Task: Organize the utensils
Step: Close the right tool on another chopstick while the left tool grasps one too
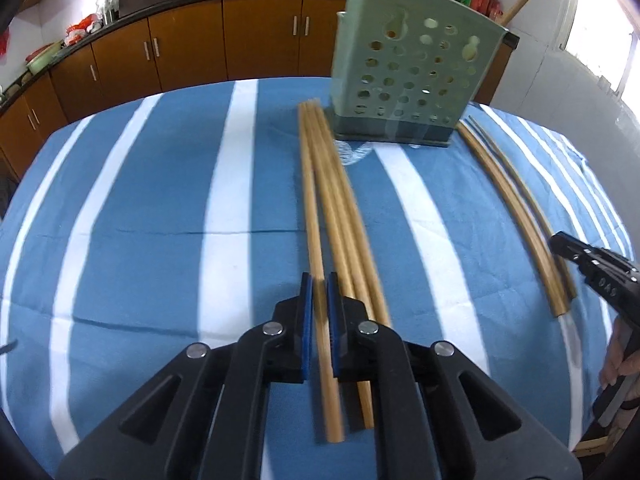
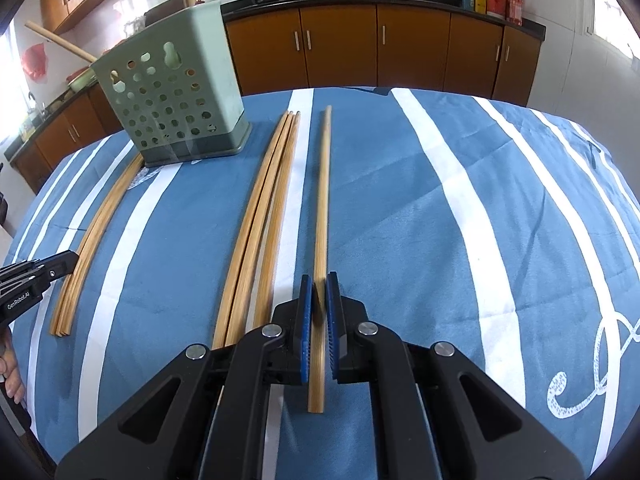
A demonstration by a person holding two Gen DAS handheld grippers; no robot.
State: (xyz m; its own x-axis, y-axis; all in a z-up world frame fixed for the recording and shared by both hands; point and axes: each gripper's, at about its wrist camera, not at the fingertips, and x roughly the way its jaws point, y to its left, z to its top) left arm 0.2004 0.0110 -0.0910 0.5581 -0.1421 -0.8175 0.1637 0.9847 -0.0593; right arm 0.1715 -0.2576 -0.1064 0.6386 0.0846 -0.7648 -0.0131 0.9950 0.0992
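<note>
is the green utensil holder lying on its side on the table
No, the green perforated utensil holder stands upright on the striped blue tablecloth, with a wooden stick poking out of its top.

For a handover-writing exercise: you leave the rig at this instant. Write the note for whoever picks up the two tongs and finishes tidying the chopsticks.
Left tongs: shut on one chopstick, the outermost of its bundle.
Right tongs: shut on a lone chopstick.
Green holder: upright at the far side of the striped cloth.
Done: a few sticks already poke out of the holder.
Left: put in both held sticks, then the loose bundle by the left tongs and the three beside the right tongs.
</note>
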